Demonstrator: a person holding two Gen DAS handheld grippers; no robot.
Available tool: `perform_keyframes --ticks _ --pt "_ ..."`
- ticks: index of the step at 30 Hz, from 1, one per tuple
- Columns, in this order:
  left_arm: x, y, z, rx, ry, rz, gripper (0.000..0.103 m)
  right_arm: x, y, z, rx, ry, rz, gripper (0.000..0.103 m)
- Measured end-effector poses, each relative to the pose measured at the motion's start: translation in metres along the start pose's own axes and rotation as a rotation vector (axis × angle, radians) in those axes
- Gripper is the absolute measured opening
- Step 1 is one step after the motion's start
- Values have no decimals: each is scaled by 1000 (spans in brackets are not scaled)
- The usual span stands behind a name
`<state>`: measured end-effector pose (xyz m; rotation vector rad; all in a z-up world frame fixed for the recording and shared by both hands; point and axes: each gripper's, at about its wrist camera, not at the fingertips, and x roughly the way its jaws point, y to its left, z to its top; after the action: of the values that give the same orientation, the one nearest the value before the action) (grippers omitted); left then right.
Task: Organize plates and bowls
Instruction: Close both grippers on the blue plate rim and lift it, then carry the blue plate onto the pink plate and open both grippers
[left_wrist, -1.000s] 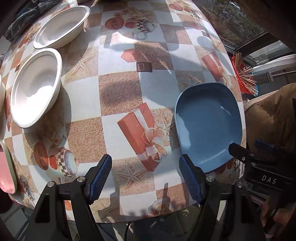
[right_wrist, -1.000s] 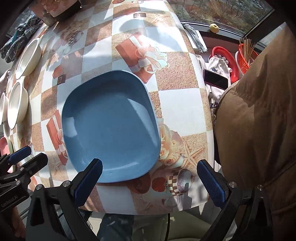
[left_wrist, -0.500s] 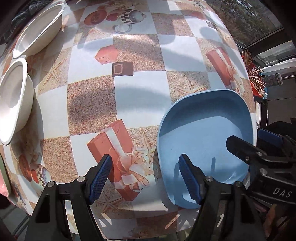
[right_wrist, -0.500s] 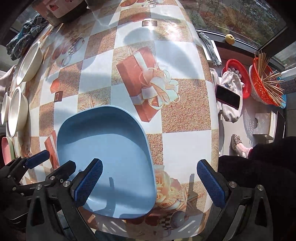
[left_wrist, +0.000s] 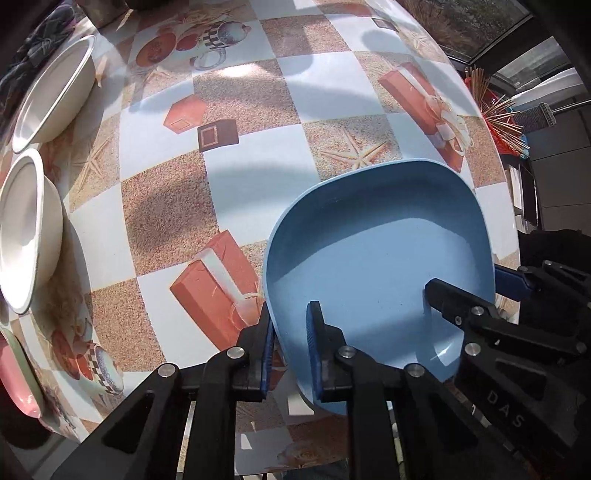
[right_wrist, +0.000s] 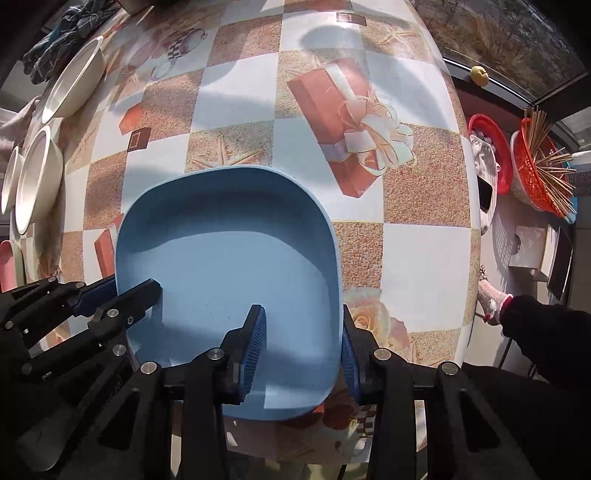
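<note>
One blue plate (right_wrist: 229, 236), two hand-held grippers (left_wrist: 290, 347) (right_wrist: 301, 343) clamping rim, two white bowls (left_wrist: 26, 229)

I see my left gripper (left_wrist: 289, 343) clamped on the blue plate's (left_wrist: 380, 258) near-left rim; right gripper (left_wrist: 465, 288) grips its right edge.

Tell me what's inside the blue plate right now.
No food or dishes lie in the blue plate. One finger of the left claw and one of the right claw reach inside, each straddling the rim. The fingers cover small patches of the floor.
</note>
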<state>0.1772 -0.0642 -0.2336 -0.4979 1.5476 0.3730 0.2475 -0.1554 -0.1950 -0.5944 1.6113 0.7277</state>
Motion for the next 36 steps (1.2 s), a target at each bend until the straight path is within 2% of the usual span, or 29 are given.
perform_keyframes --ticks 5,9,12,22,23,27,31,36 --pt "-4 38 -26 21 3 49 18 14 41 -23 -26 50 62 42" --pt "-4 71 -47 -10 13 101 19 23 87 -40 -53 62 97 42" --pt "-6 82 -58 -12 7 103 19 24 106 -43 -59 49 88 52" --pt "-8 78 -61 23 -8 92 20 25 89 -37 17 24 110 52" --pt "0 86 -49 38 -6 86 20 23 89 -37 22 17 104 52" --pt "-1 81 -51 107 -10 92 20 20 90 -41 52 -7 101 52" --pt "-2 82 -54 169 7 109 20 18 85 -57 164 -19 173 51" --pt "-4 97 -70 282 26 131 20 20 103 -75 267 -27 201 51"
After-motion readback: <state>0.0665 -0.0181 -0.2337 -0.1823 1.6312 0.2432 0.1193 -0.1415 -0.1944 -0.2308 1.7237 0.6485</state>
